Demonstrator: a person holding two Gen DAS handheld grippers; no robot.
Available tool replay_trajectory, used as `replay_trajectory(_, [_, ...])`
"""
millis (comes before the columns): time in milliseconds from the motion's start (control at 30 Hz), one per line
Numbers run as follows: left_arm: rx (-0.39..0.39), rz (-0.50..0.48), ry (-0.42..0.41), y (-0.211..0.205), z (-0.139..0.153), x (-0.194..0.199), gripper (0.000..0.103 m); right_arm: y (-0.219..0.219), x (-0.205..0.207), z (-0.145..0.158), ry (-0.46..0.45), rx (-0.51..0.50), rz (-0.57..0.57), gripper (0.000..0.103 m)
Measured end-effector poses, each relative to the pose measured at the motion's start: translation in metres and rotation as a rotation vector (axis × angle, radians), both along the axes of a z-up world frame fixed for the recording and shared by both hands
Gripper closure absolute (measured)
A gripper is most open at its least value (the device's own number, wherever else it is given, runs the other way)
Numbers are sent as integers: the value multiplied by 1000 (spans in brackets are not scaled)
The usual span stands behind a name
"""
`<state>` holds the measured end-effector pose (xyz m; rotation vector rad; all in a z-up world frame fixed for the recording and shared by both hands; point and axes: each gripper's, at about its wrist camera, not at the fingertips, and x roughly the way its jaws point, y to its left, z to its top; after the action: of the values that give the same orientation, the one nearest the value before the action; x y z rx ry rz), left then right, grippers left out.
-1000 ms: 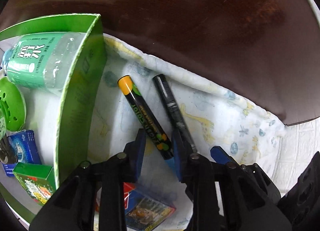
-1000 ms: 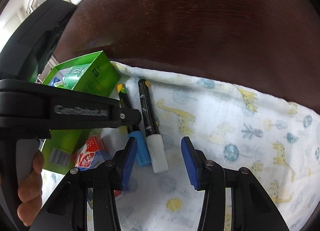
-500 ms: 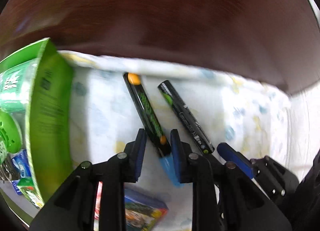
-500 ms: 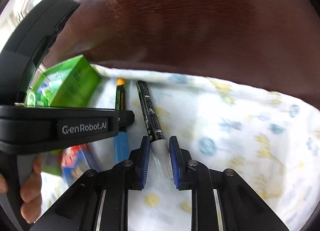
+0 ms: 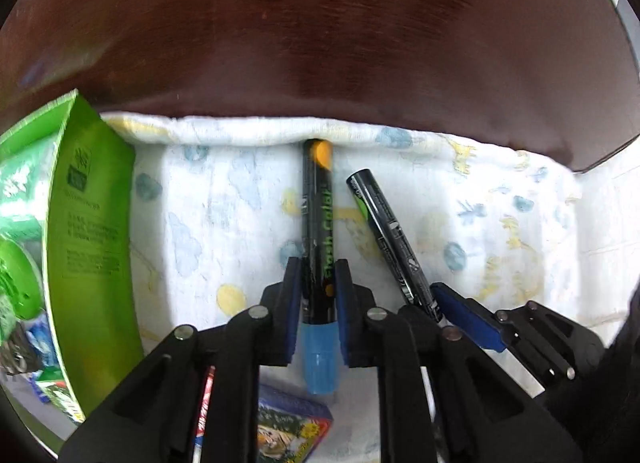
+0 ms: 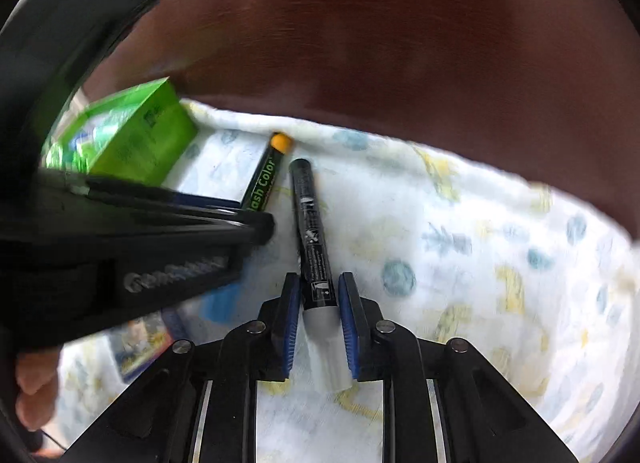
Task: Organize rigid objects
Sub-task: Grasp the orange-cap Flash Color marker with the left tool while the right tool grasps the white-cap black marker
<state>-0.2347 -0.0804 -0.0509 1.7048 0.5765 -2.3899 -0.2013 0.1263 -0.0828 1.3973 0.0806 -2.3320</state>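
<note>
L gripper (image 5: 318,295) fingers clamped on blue-cap marker (image 5: 318,239), R gripper (image 6: 319,295) on white-cap marker (image 6: 312,231); grips near caps, so may tilt, slip on lift.

Dark reddish-brown wooden table (image 5: 320,43), glossy – pale printed cloth (image 5: 224,231) over it, bright daylight

Left wrist view: green box (image 5: 94,231) cut off at the left edge; contents (image 5: 18,263) blurred, print on its wall too small to read. Card pack (image 5: 294,429) by the cloth's near edge half hidden behind the left gripper (image 5: 318,267) arms, cut by the bottom edge. White-capped marker's (image 5: 384,223) cap end hidden behind gripper parts.

Right wrist view: left gripper body (image 6: 132,247) smeared, lettering unreadable; it covers the blue-capped marker's (image 6: 264,183) lower half. Hand (image 6: 34,395) only partly in frame. Cloth (image 6: 480,263) print blurred toward the right.
</note>
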Motion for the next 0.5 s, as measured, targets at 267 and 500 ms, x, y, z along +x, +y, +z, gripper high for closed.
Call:
replay_trajectory(267, [44, -12, 91, -11, 36, 29, 89, 30, 15, 35, -27, -239, -70, 83])
replay_trajectory(500, [17, 19, 162, -18, 75, 45, 89, 18, 23, 65, 10, -240, -53, 83])
